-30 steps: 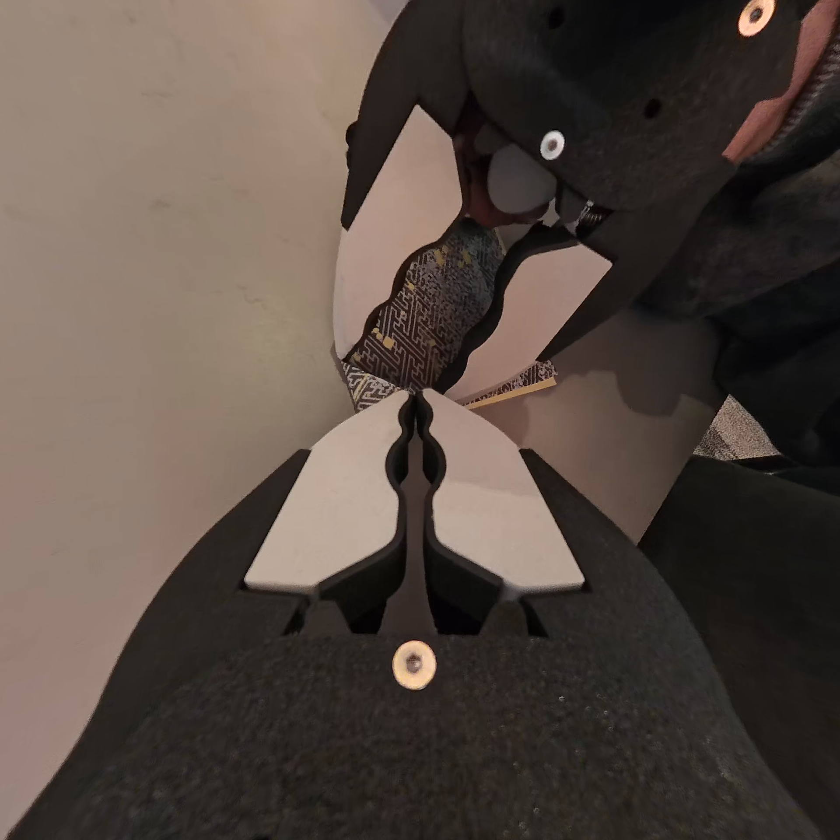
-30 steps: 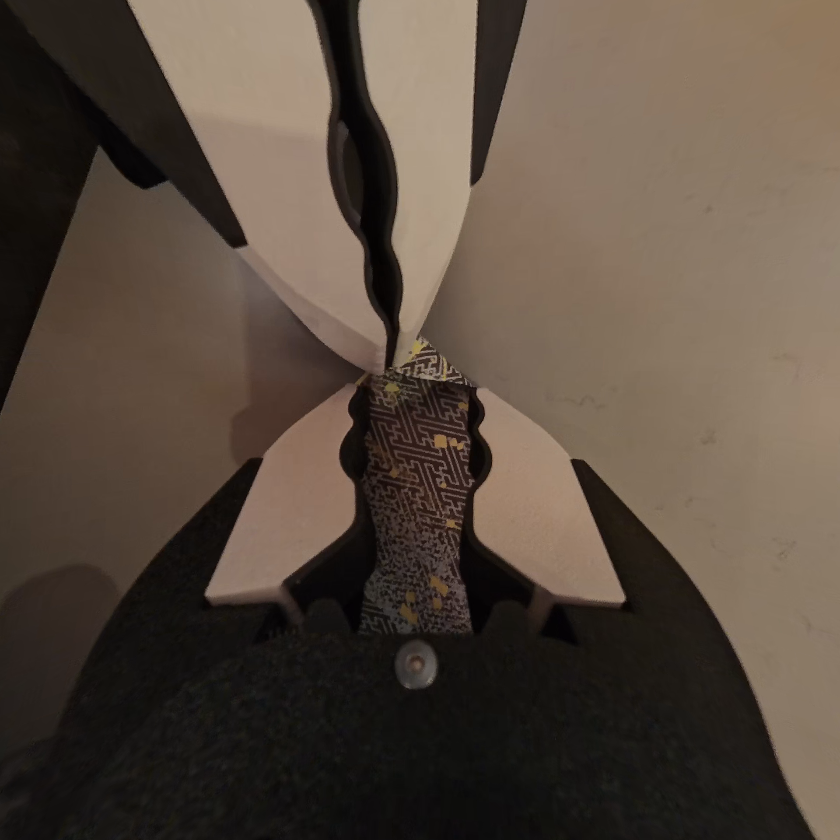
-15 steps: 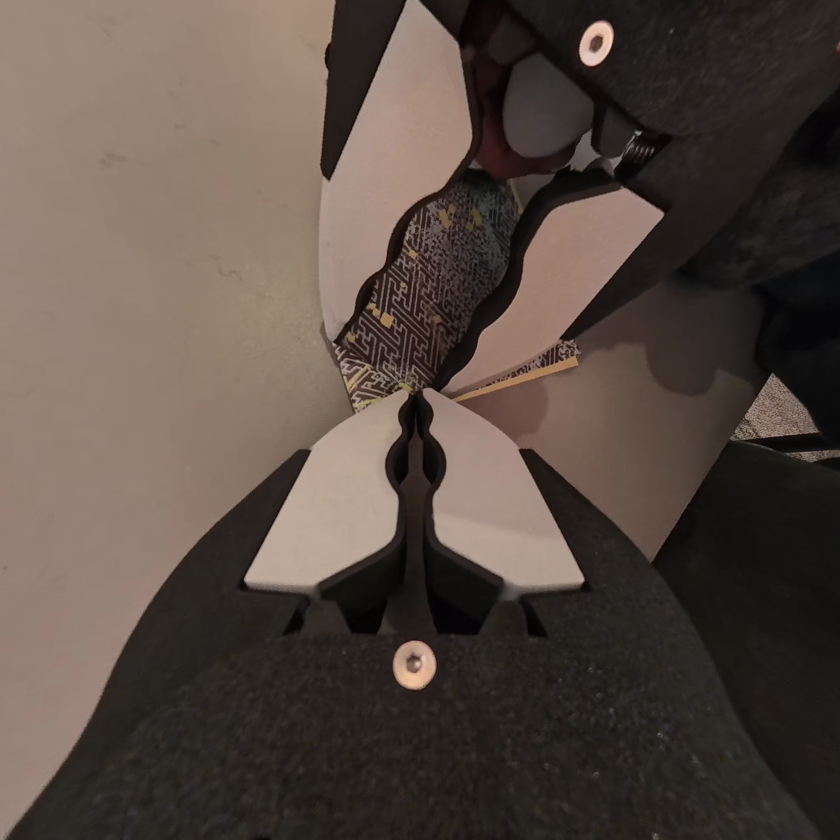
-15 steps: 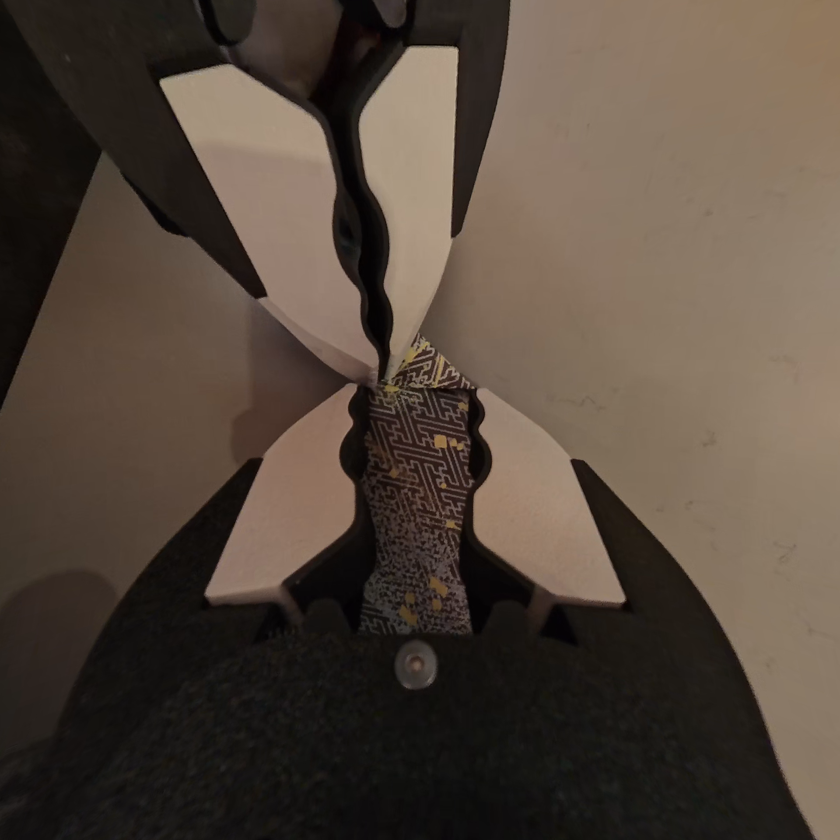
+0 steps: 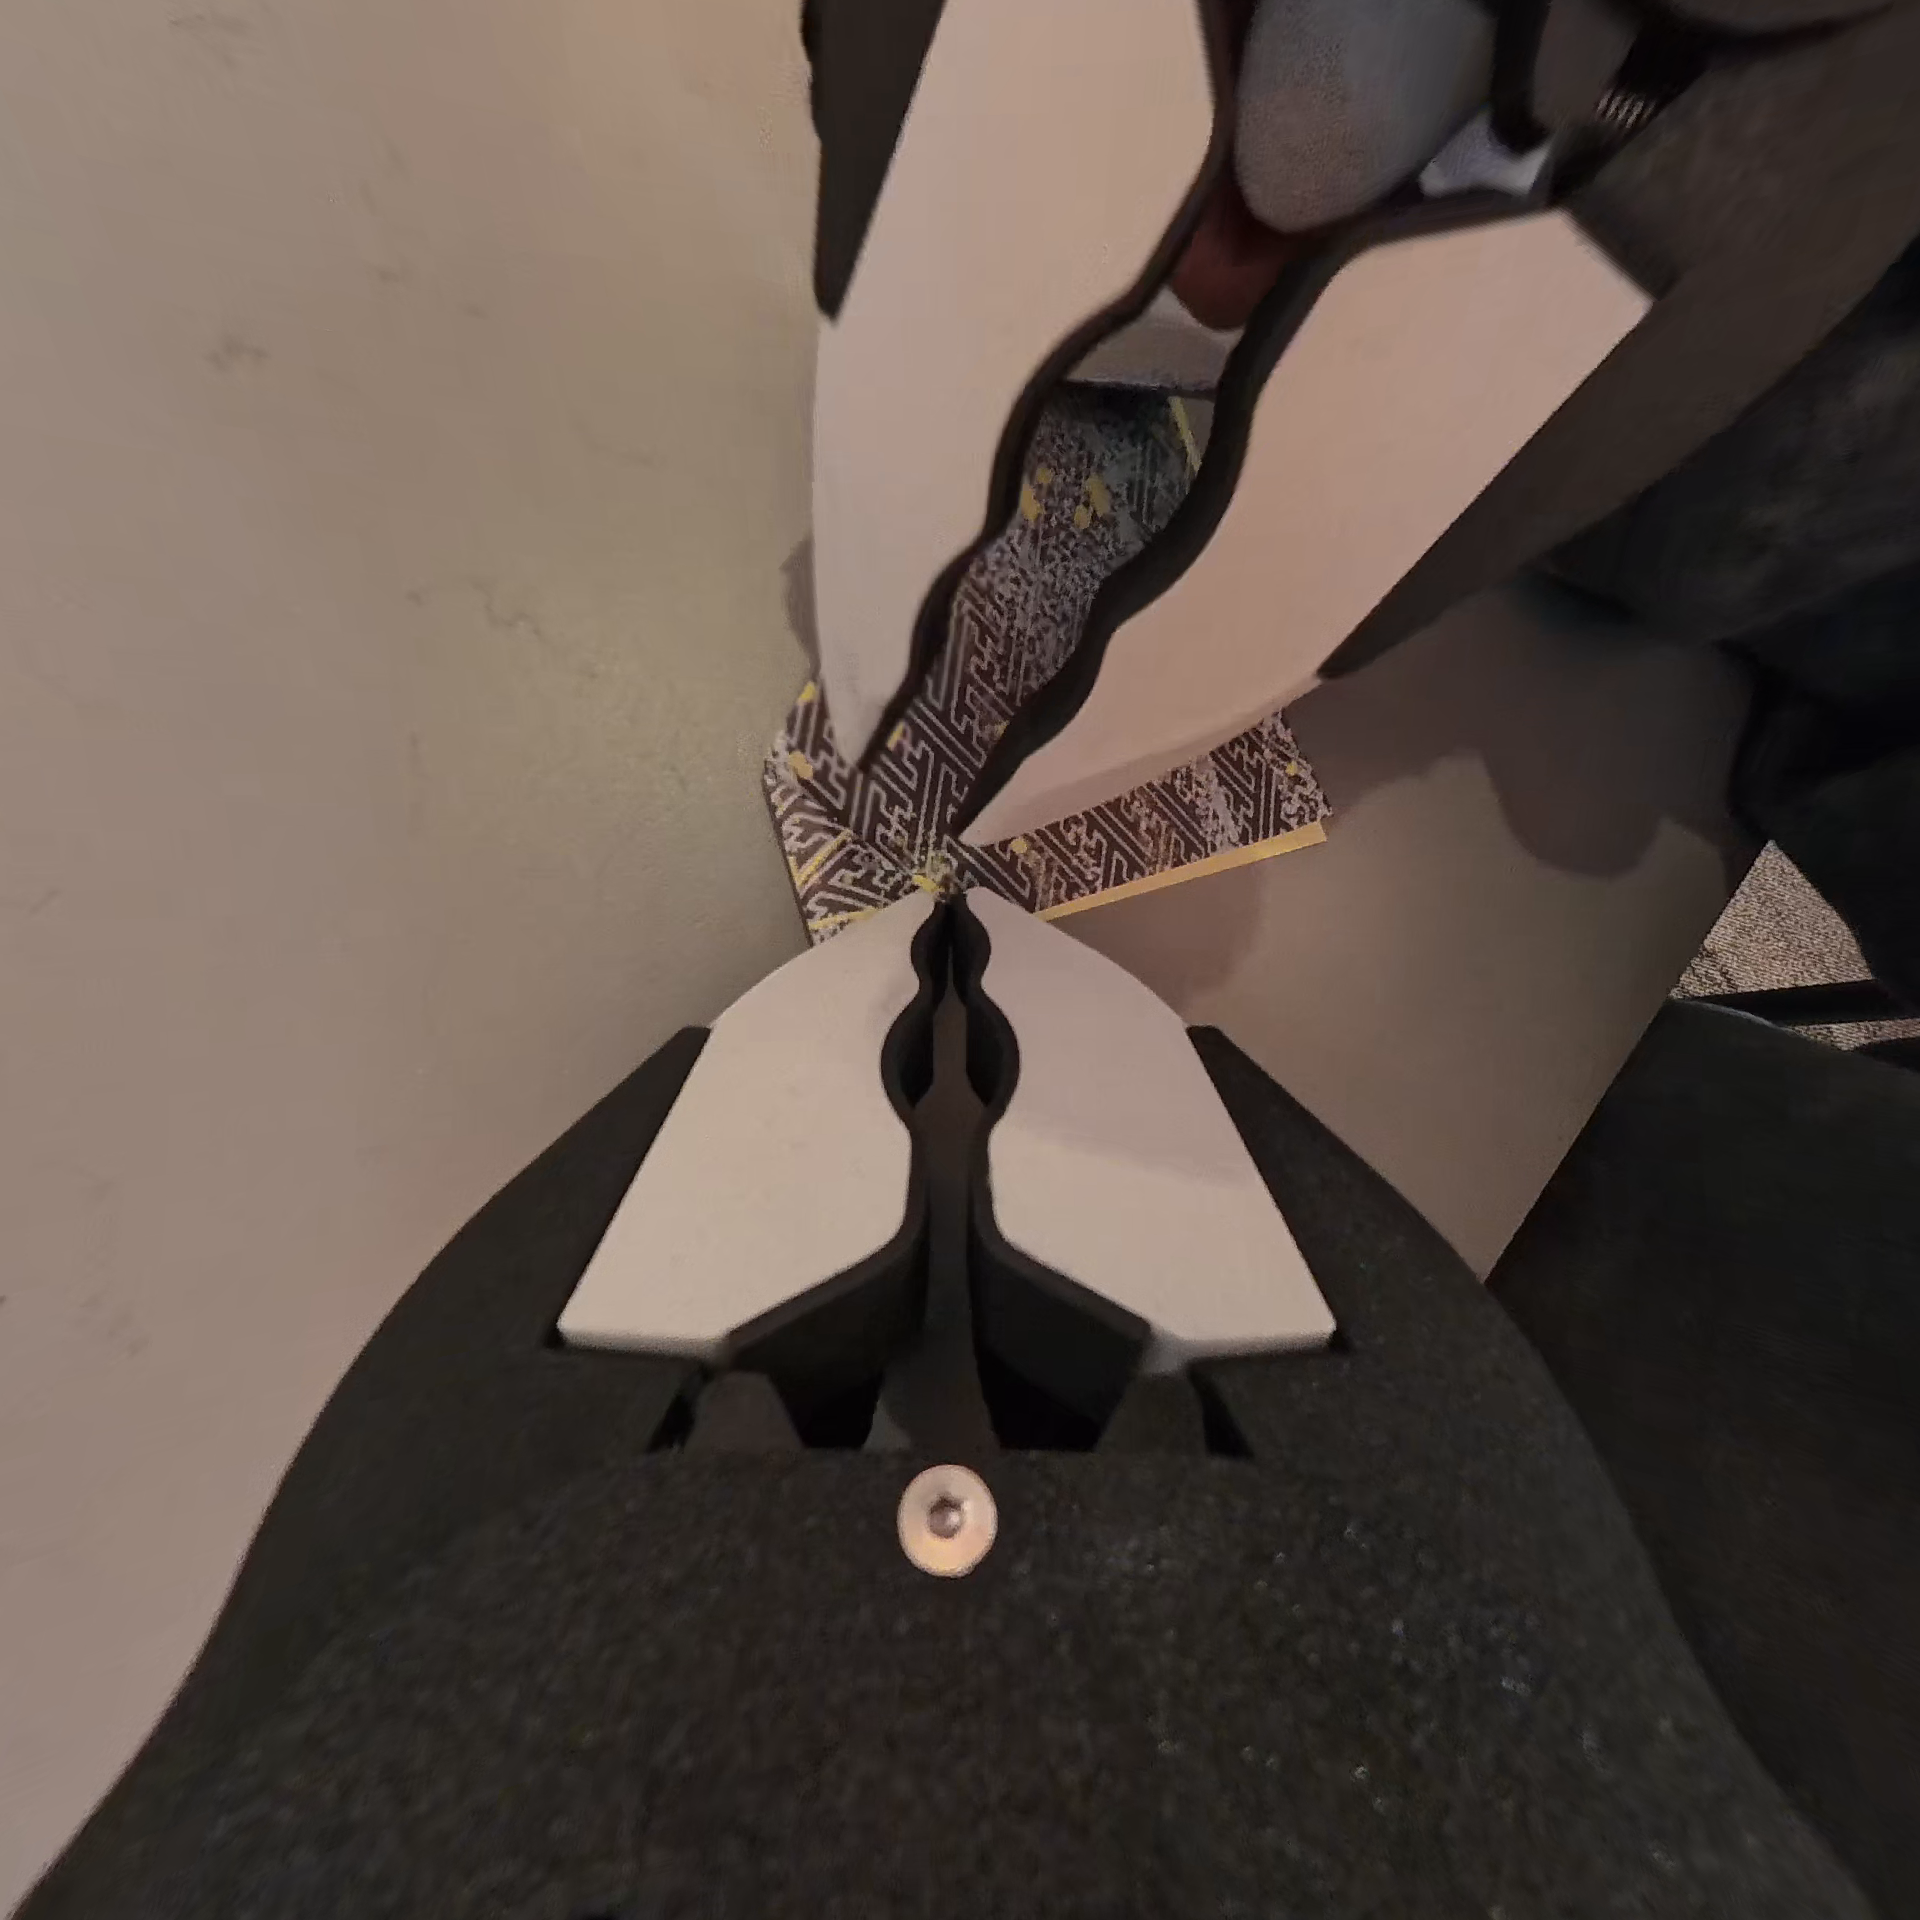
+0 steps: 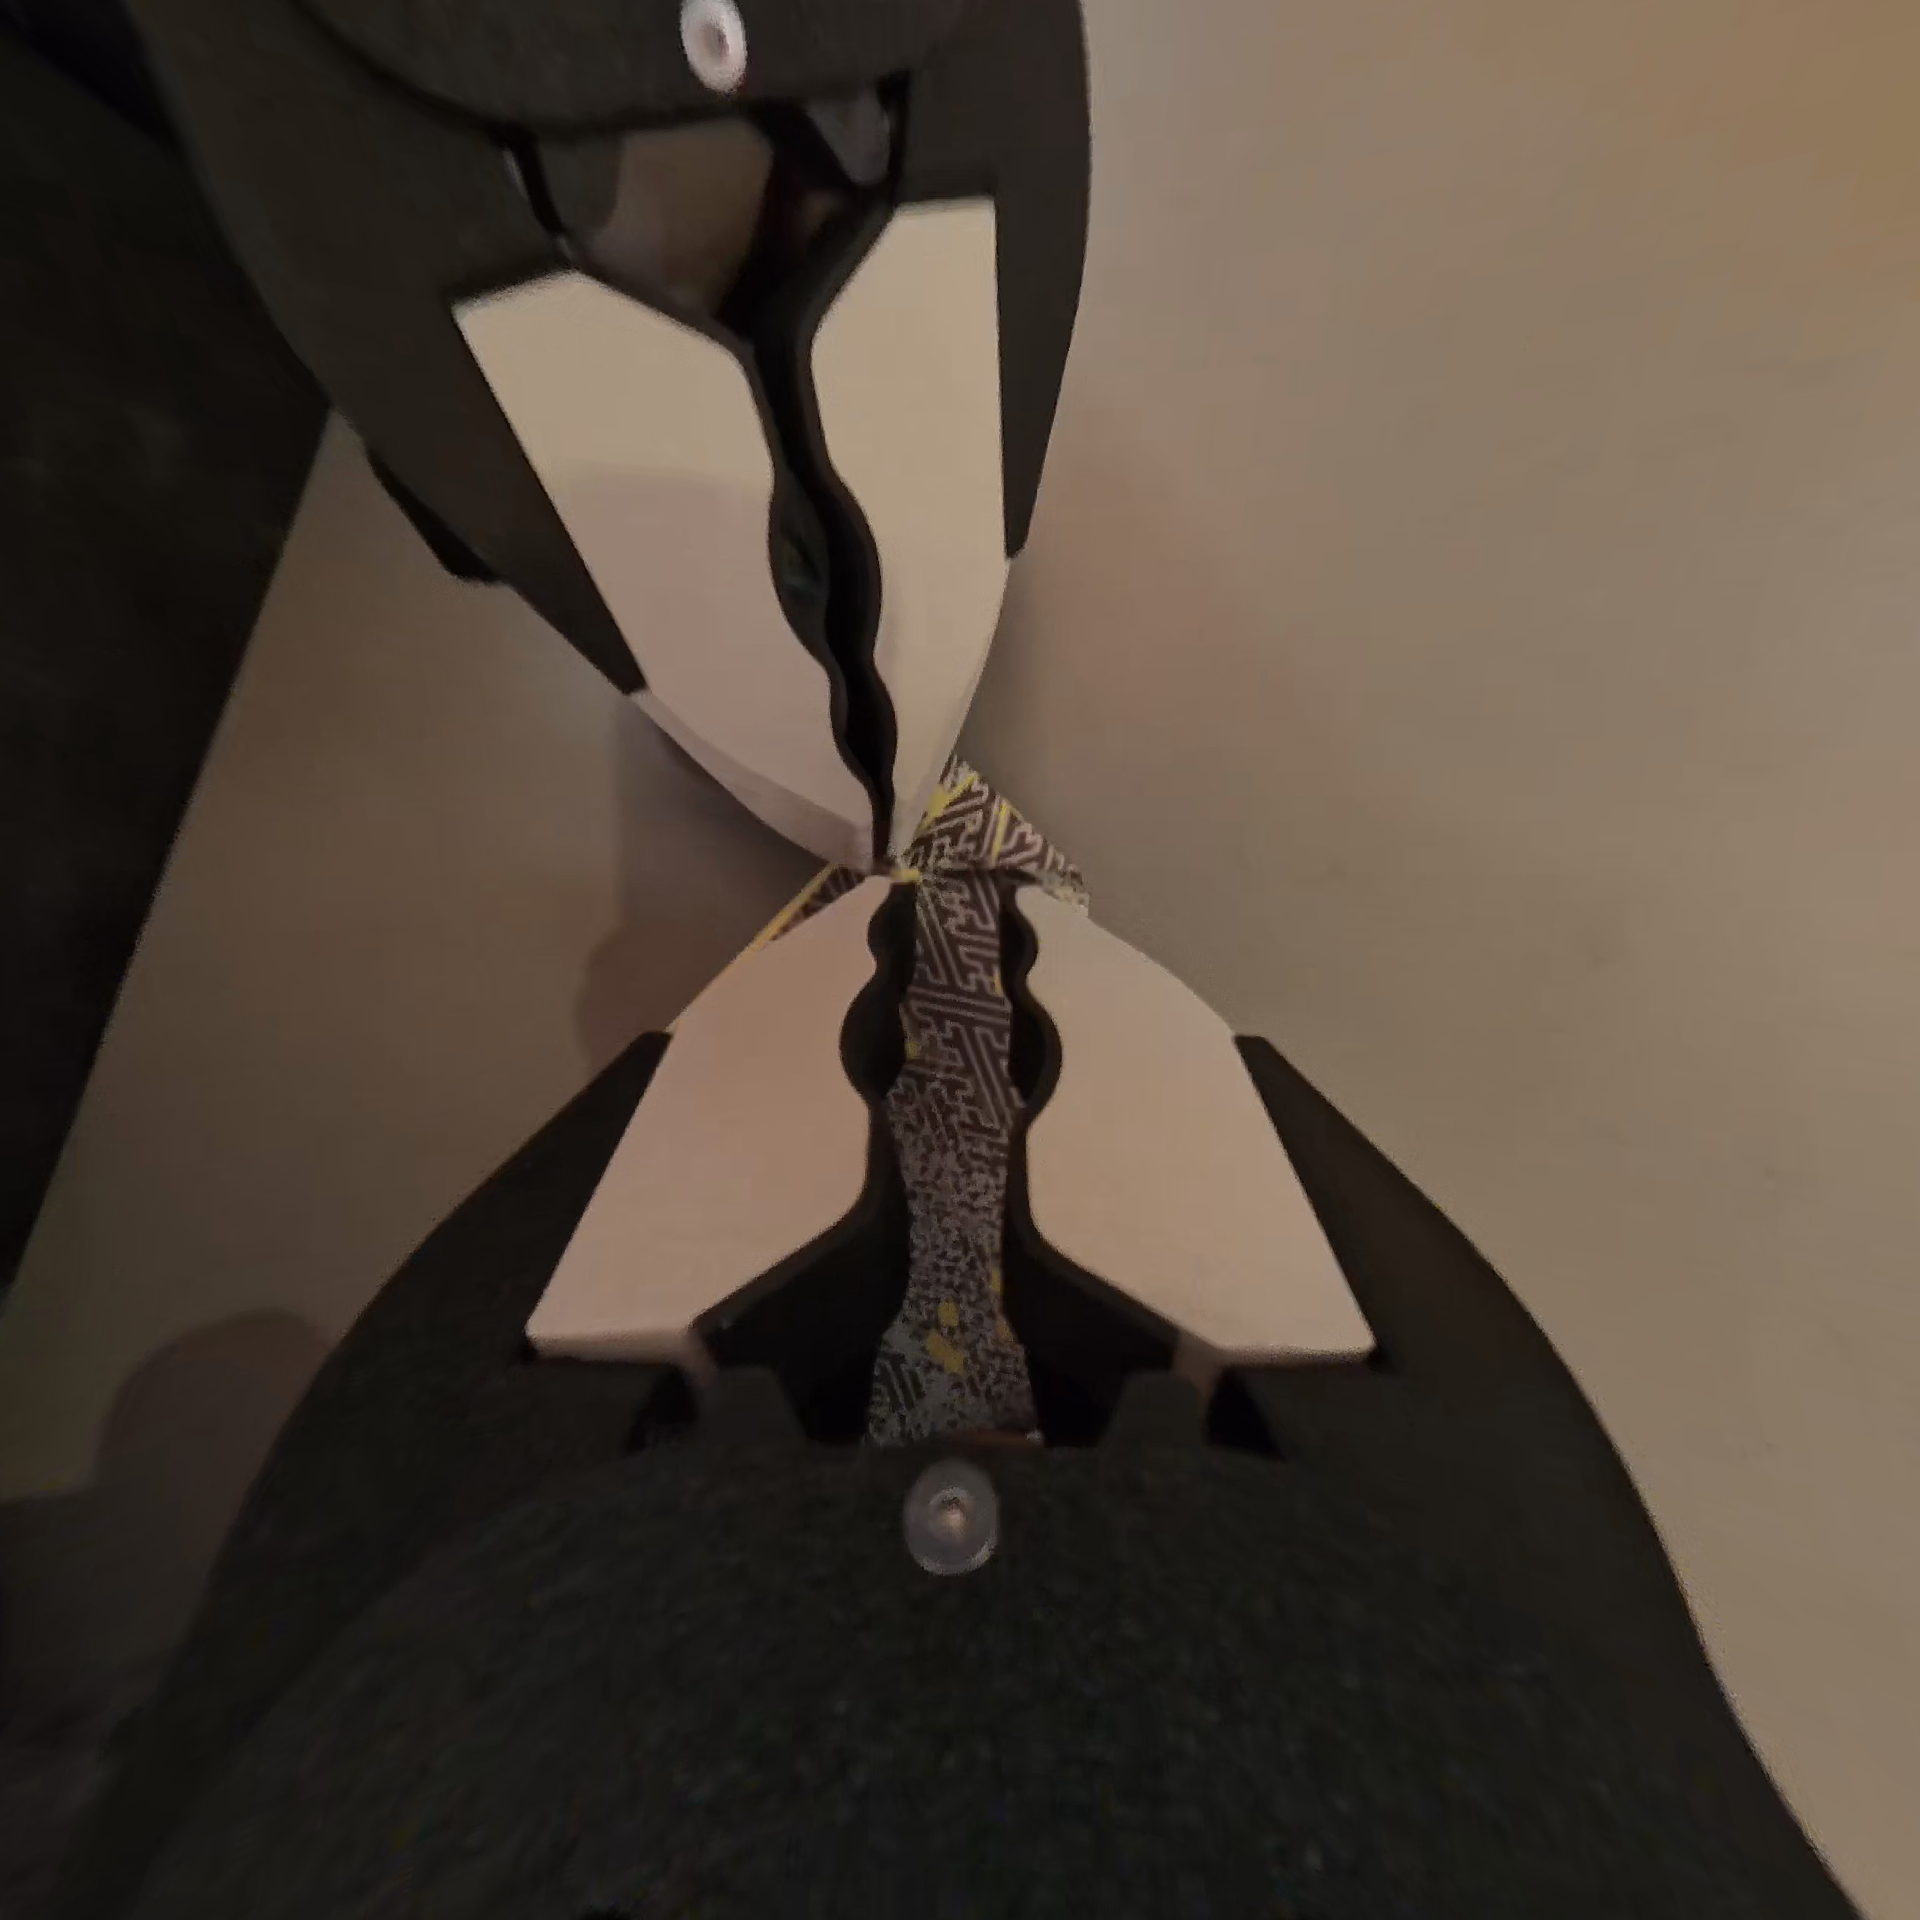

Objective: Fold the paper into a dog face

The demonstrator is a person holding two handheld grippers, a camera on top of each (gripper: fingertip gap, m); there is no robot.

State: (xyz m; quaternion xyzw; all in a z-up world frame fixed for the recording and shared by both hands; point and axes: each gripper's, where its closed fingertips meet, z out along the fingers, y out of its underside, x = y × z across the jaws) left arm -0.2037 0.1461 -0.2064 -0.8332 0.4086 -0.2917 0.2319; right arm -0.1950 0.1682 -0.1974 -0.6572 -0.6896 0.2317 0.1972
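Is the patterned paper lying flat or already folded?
Folded: the patterned paper shows overlapping layers and a yellow underside edge, creases meeting near the left hand-held gripper.

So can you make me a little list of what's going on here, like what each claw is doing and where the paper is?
paper: dark patterned sheet with gold flecks and a yellow underside, partly folded, on the table
table: plain beige top
left gripper: shut, tips pinching a point of the paper
right gripper: jaws slightly apart with the paper showing between them; whether it clamps the paper cannot be told
how they meet: tip to tip, over the same spot of paper
fold: unfinished, no dog face yet
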